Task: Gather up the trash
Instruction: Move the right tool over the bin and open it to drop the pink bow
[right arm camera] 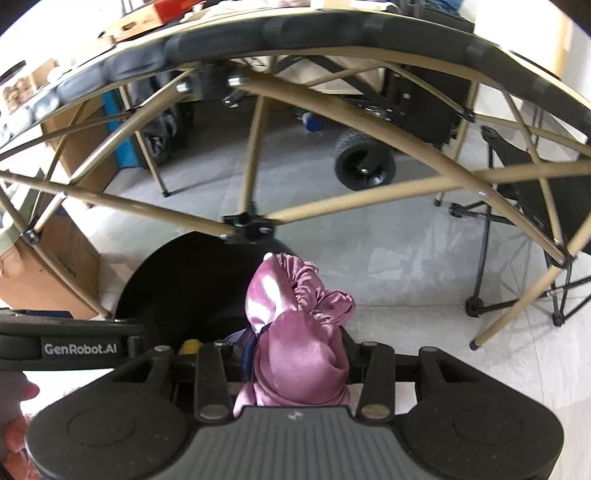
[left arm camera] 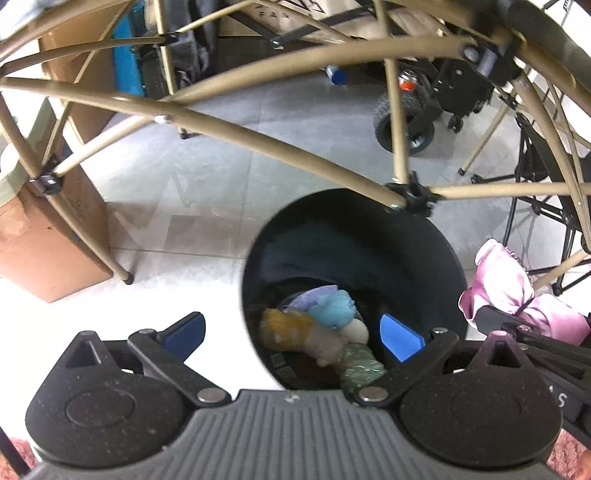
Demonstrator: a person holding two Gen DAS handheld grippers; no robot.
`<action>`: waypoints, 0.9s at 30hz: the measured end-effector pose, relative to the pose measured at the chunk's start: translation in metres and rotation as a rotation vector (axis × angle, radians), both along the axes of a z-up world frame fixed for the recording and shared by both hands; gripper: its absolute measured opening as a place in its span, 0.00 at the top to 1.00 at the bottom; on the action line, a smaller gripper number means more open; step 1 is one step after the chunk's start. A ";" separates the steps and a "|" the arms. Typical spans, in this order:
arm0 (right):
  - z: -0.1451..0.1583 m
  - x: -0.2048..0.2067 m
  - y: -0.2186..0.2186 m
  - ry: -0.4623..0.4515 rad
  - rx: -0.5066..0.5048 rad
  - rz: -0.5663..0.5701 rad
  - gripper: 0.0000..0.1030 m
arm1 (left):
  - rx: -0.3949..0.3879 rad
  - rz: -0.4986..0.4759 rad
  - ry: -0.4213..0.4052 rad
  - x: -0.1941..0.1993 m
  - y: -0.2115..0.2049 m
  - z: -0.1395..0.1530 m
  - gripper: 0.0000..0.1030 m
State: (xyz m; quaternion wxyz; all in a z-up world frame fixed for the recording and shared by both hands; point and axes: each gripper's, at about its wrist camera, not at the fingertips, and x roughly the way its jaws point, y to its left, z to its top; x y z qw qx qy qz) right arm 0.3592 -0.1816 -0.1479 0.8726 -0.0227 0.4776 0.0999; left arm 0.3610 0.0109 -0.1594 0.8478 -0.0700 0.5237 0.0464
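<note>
1. While my left wrist view looks straight into the black bin (left arm camera: 354,258), showing crumpled blue, yellow, pale and green pieces of trash (left arm camera: 325,328) at its bottom, my right wrist view catches only the bin's dark round mouth (right arm camera: 184,288).
2. My right view alone shows the tabletop edge (right arm camera: 295,33) above the tan tube frame (right arm camera: 332,107).
3. I see the pink cloth (right arm camera: 295,332) as glossy, satin-like, with a gathered ruffled edge.
4. My right gripper (right arm camera: 295,363) pinches that cloth between its narrowed jaws, beside the bin's rim.
5. My left gripper (left arm camera: 291,334) hangs over the bin, tilted steeply down, blue fingers (left arm camera: 400,338) spread wide with nothing between them.
</note>
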 end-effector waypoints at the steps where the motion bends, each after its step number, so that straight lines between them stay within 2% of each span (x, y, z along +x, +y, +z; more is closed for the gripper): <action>1: -0.001 0.000 0.005 0.002 -0.003 0.008 0.60 | 0.000 0.008 -0.002 -0.002 0.005 0.000 0.00; 18: -0.022 0.012 0.068 0.057 -0.043 0.100 0.60 | 0.001 0.157 0.032 -0.028 0.092 -0.014 0.00; 27: -0.032 0.019 0.090 0.085 -0.053 0.120 0.58 | -0.004 0.185 0.052 -0.034 0.107 -0.020 0.00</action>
